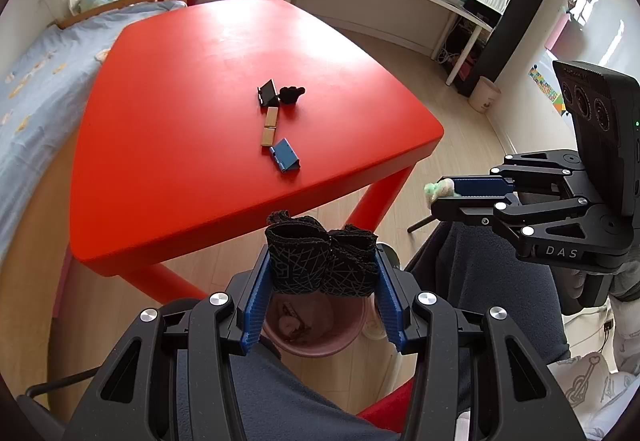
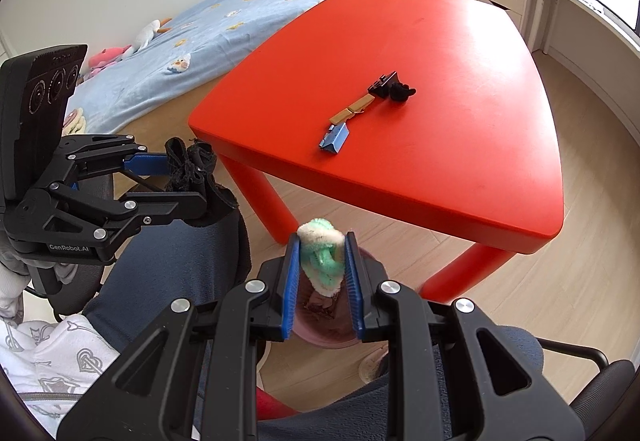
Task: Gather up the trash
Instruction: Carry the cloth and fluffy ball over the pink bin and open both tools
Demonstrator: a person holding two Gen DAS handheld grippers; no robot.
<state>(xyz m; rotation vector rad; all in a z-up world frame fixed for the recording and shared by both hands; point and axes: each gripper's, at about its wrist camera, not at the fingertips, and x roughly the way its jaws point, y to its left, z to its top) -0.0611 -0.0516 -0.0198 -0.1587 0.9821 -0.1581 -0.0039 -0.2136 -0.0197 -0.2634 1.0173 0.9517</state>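
Fingers (image 1: 256, 293) of the left gripper (image 1: 322, 281) clamped a black cloth (image 1: 324, 261); the right gripper (image 2: 322, 267) pinched a green fluffy scrap (image 2: 322, 261). Both hung off the counter (image 1: 224, 53), above a pink bin (image 1: 320, 345) on the floor. Released off-centre, either could miss the rim. Small pieces remained near the blue clip (image 1: 286, 155).

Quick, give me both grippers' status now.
Left gripper: closed on the black patterned sock.
Right gripper: closed on the green-and-white fuzzy wad.
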